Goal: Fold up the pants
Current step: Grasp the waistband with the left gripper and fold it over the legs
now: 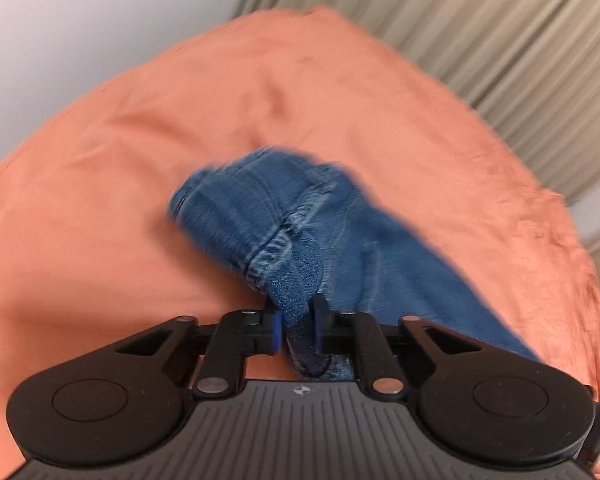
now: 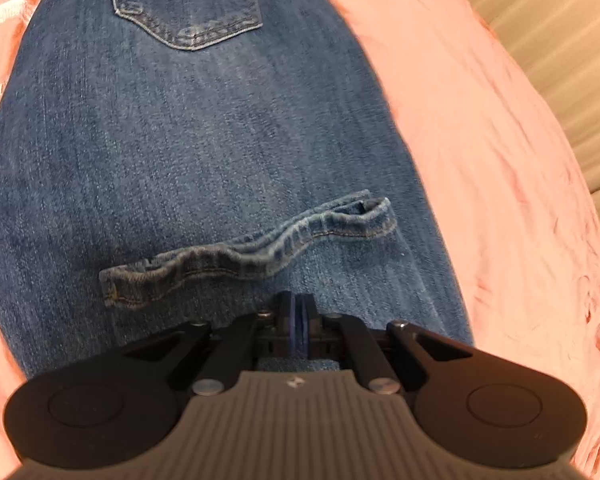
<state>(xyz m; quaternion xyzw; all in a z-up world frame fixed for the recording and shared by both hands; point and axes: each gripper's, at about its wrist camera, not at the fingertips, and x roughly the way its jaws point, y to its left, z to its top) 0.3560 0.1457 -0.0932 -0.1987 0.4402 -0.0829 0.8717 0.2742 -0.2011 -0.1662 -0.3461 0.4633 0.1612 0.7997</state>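
The blue jeans [image 2: 200,140] lie spread on the bed, back pocket [image 2: 188,4] at the top of the right wrist view. A leg hem [image 2: 252,252] lies folded across the denim just ahead of my right gripper [image 2: 298,300]. That gripper is shut with its tips down on the fabric; whether denim is pinched between them I cannot tell. In the left wrist view my left gripper [image 1: 296,308] is shut on a bunched end of a jeans leg [image 1: 260,216], held up off the cover, with the rest trailing away to the lower right. The picture there is blurred.
An orange-pink bed cover [image 1: 140,140] lies under everything and shows again beside the jeans [image 2: 480,160]. Pleated beige curtains [image 1: 480,20] hang past the bed's far right edge, and a pale wall [image 1: 80,20] stands at the far left.
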